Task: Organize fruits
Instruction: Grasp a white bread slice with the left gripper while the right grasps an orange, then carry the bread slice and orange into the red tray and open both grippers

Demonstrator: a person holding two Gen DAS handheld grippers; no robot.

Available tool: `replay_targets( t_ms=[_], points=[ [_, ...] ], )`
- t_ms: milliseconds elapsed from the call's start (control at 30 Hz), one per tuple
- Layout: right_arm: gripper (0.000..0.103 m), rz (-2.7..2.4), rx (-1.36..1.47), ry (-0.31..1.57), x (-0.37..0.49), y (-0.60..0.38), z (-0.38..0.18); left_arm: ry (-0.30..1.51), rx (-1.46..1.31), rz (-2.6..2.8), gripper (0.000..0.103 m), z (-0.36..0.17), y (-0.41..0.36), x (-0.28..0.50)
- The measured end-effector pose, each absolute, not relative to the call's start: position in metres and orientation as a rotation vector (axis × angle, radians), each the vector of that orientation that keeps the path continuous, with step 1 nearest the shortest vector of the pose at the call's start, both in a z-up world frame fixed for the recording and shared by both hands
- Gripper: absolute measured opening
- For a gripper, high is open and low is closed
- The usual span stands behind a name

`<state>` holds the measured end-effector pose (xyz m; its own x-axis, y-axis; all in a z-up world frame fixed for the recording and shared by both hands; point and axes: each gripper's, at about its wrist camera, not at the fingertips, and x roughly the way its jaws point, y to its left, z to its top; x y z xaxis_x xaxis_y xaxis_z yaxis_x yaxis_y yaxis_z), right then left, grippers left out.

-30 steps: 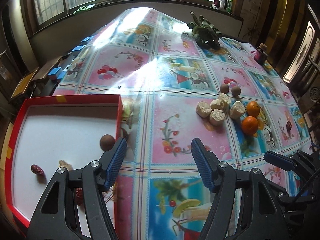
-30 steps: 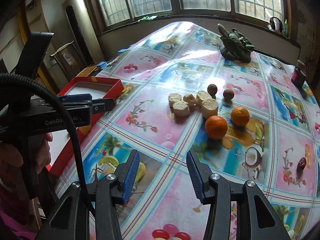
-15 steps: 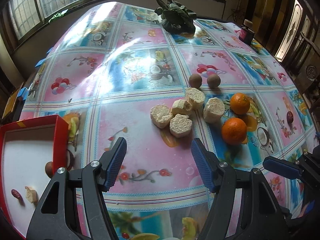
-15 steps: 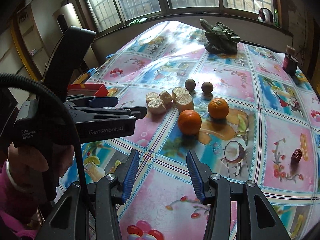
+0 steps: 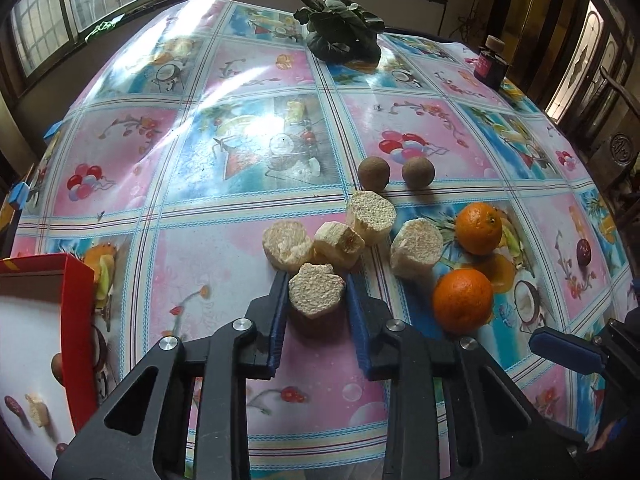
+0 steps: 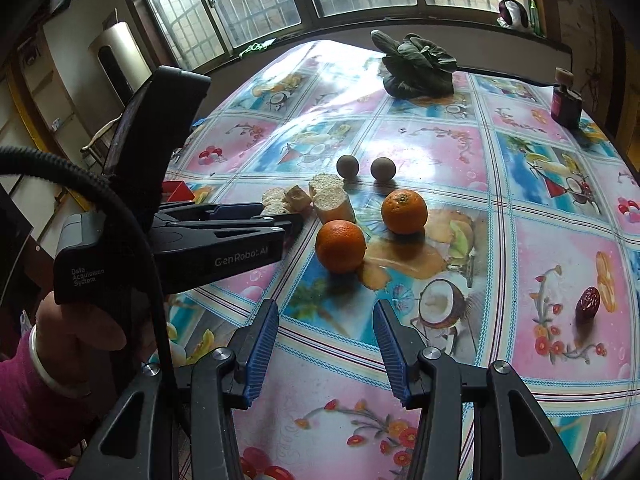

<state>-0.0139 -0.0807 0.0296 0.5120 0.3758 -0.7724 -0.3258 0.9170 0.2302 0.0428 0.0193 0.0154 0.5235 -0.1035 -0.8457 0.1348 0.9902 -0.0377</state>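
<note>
We've got the left gripper (image 5: 317,300) set round the nearest pale cut chunk (image 5: 316,295), one of five lying in a cluster mid-table. Blue pads sit either side of it, very close or just touching; we can't tell from the left wrist view if they're pressing yet, so we'd call it closing on the piece, not a firm pinch. The chunk's cut face points up and toward us, and its body runs roughly along the gripper's reach, so the pads meet its flanks, not its ends. That's the relation that counts: chunk dead centre btw the fingers, straight ahead, nothing to re-aim.

The right gripper (image 6: 326,340) hangs spread wide w/ nothing in it, above the table (image 6: 540,200) on the near side of the fruit. Nearest to it is the front orange (image 6: 341,245), ahead and slightly left; the second orange (image 6: 404,211) sits just beyond, right of that. Two brown round fruits (image 6: 347,167) lie behind the chunks, and a dark red date (image 6: 587,303) is well apart, off to the right.

The red tray (image 5: 76,320) sits at the left table edge, holding a few small bits already, incl. a chunk piece and a dark red fruit.

Our read: left hand is clearly nearer chunks and tray, so squeeze, lift, swing left. Neighbour chunk (image 5: 339,242) sits just behind, maybe touching, and could get nudged on lift. Right hand suits the oranges.
</note>
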Motion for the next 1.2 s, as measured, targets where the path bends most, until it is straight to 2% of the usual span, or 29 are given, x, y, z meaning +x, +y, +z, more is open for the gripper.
replay_targets(
  t_ms=[500,533,567,1200],
  points=[
    [0.048,0.330,0.008,0.972,0.028,-0.058,0.014,0.984,0.023,-0.128,0.028,0.032,0.044,0.006],
    [0.036,0.322,-0.001,0.969,0.031,-0.057,0.012,0.983,0.021,-0.129,0.028,0.033,0.046,0.003],
    [0.032,0.320,-0.011,0.971,0.032,-0.055,0.010,0.983,0.019,-0.130,0.028,0.034,0.047,0.001],
    [0.031,0.387,-0.022,0.914,-0.020,-0.031,0.040,0.931,0.007,-0.036,0.028,0.056,0.086,-0.047]
  ],
)
